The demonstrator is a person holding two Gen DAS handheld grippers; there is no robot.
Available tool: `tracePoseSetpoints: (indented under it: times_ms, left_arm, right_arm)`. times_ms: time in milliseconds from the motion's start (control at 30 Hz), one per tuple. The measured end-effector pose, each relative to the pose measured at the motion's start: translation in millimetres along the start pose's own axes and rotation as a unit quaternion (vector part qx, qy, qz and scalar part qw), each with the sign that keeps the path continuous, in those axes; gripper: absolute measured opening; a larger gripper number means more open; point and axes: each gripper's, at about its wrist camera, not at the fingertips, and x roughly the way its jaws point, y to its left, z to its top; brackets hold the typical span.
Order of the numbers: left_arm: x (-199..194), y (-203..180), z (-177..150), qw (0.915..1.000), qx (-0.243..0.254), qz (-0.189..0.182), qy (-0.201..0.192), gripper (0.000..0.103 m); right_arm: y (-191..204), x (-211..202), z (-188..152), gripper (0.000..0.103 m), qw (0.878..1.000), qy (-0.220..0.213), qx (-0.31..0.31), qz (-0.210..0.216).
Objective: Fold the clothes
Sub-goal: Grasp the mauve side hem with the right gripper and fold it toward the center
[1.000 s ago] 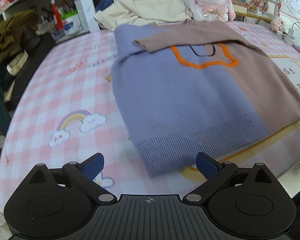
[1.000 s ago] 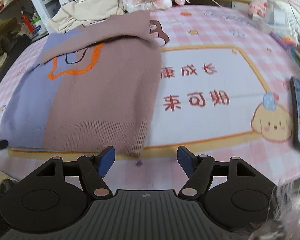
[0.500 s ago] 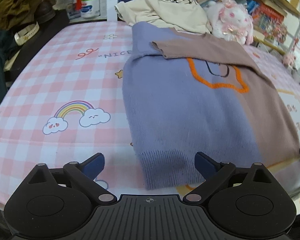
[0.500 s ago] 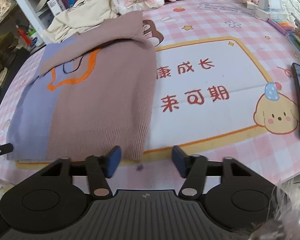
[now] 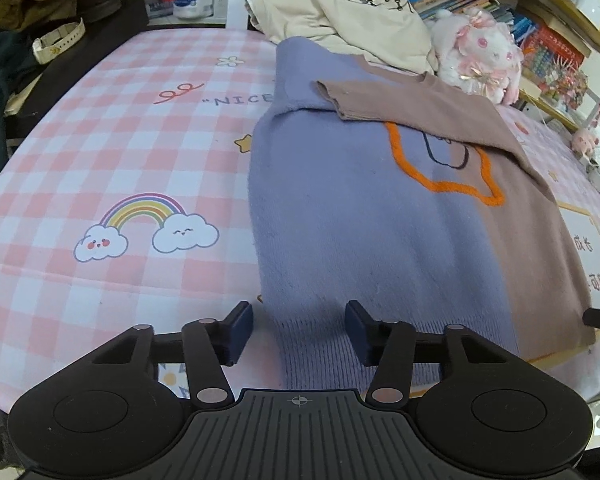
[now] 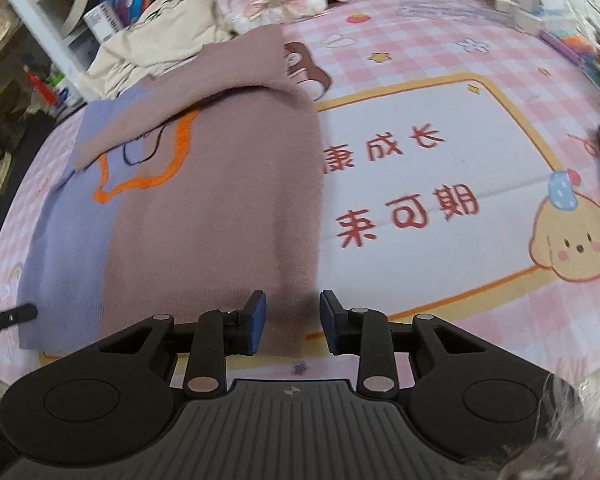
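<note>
A soft, fuzzy knitted sweater, half lilac and half dusty brown with an orange star outline on its chest (image 5: pixel 380 216), is spread flat on the pink-and-white checked table cover (image 5: pixel 120 152), with one brown sleeve folded across its upper part. The ribbed hem lies nearest both grippers.

The left gripper (image 5: pixel 299 322) is set over the lilac corner of the hem; its jaws have just been closing, the hem's left corner lies between them, and a clear gap is seen between pads and knit, so nothing is clamped. The right gripper (image 6: pixel 293 318) is set over the brown corner of the hem; its jaws have likewise just been closing and stand narrowly apart, the hem edge between them, with no pinch visible.

The sweater is judged light, limp and thick-piled. It will sag and drape when lifted, and a loose knit can stretch if pulled by one point only. The ribbed band is judged the firmest place to be taken, one corner in each gripper, both layers pinched together so that the back is not left behind. Slipping is judged unlikely given the fuzzy surface.
</note>
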Motion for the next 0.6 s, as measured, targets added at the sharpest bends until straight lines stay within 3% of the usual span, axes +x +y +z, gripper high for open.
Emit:
tracePoseSetpoints:
  times_ms: [67,100,133,267,367,433,500,567,600]
  left_arm:
    - [1,0,1,1.0,0.004,0.003,-0.002,0.04]
    - [1,0,2,1.0,0.005,0.002,-0.002,0.032]
    - [2,0,2,1.0,0.007,0.001,-0.002,0.025]
    - [2,-1,5,0.9998,0.014,-0.012,0.0,0.009]
    - [-13,-18,8,0.9972,0.065,-0.01,-0.034,0.008]
    - [-26,-29,10,0.9935,0.09,-0.031,-0.063,0.009]
    - [-24,-29,14,0.9934,0.089,-0.048,-0.054,0.015]
    - [-17,-24,16,0.9952,0.071,-0.058,-0.034,0.018]
    - [-11,-19,17,0.9967,0.052,-0.059,-0.017,0.024]
  right_arm:
    - [8,3,1,0.024,0.999,0.005,-0.031,-0.009]
    - [12,4,1,0.016,0.999,0.009,-0.049,-0.013]
    - [15,5,2,0.014,0.998,0.011,-0.061,-0.016]
    - [17,3,3,0.009,0.998,0.006,-0.066,-0.018]
    - [20,-11,5,0.007,0.998,-0.025,-0.055,0.0]
    - [21,-25,10,0.007,0.997,-0.051,-0.043,0.049]
    - [20,-29,16,0.007,0.994,-0.054,-0.03,0.085]
    - [20,-23,20,0.007,0.996,-0.038,-0.021,0.078]
    - [19,-19,21,0.007,0.997,-0.028,-0.017,0.073]
